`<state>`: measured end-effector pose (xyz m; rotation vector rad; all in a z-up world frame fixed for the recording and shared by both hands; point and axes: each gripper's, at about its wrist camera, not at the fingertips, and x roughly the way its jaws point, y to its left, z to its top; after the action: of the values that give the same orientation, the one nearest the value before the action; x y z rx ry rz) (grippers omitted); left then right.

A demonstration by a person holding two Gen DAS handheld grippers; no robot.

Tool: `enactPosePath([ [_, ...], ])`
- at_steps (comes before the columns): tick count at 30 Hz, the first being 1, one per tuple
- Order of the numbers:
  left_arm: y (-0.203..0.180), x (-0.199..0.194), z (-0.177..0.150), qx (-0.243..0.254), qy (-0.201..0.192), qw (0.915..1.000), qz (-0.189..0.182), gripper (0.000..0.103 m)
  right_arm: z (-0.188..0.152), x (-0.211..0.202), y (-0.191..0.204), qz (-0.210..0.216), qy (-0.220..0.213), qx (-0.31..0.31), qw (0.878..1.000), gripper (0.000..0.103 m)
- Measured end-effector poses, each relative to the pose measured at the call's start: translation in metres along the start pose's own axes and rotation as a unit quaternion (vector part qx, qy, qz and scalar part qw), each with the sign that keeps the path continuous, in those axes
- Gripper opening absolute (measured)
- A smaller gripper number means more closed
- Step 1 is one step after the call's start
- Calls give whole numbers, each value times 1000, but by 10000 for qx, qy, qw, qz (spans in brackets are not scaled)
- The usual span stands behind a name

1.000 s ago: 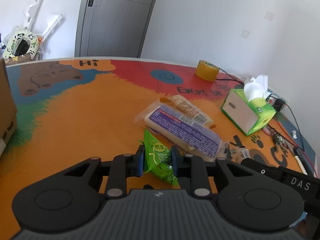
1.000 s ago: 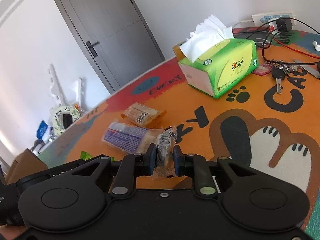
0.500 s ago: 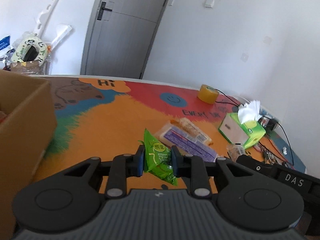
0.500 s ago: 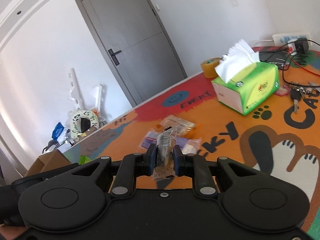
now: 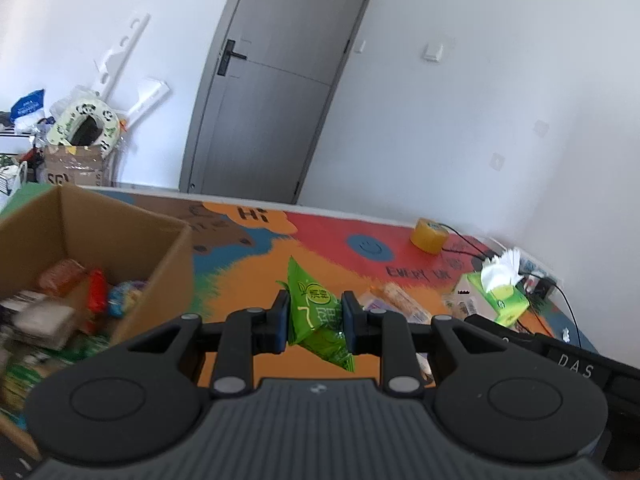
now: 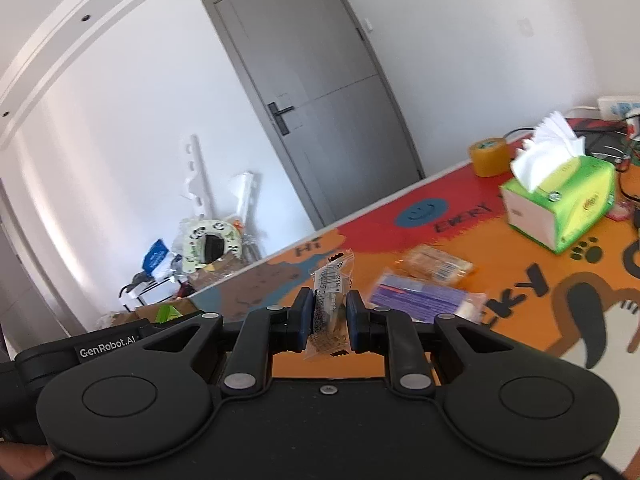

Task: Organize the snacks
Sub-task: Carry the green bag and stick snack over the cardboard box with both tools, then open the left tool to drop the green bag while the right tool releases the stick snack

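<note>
So we've got 2 snacks in the air: our left gripper [image 5: 315, 320] is pinching a green snack packet [image 5: 316, 312], standing roughly upright between the pads, and our right gripper [image 6: 328, 318] is clamped on a clear-wrapped snack bar [image 6: 329, 308]. The open cardboard box [image 5: 168, 264], already holding snacks, sits to the left of the left gripper and close, so that hand looks nearer. Its near wall is what we'd have to clear. 2 more packets, a purple snack pack [image 6: 420, 298] and a tan cracker pack [image 6: 436, 264], lie on the colourful mat [image 6: 520, 280], with a green tissue box [image 6: 560, 204] beyond.
</note>
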<state>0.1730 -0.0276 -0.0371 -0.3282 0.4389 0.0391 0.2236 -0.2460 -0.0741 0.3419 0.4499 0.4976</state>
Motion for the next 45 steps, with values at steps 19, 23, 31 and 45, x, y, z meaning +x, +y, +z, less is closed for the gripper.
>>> enactPosePath([
  [19,63,-41,21,-329,-322,9983,360,25,3,19,66,532,116,-374,9978,20],
  [23,81,-48,24,-476,-377,9970,479,25,2,25,82,693,161,-475,9963,20],
  [31,114,-54,27,-702,-402,9942,702,25,-3,42,109,923,302,-613,9934,20],
  [45,141,-48,28,-954,-283,9911,878,47,-7,62,146,1202,498,-852,9878,20],
])
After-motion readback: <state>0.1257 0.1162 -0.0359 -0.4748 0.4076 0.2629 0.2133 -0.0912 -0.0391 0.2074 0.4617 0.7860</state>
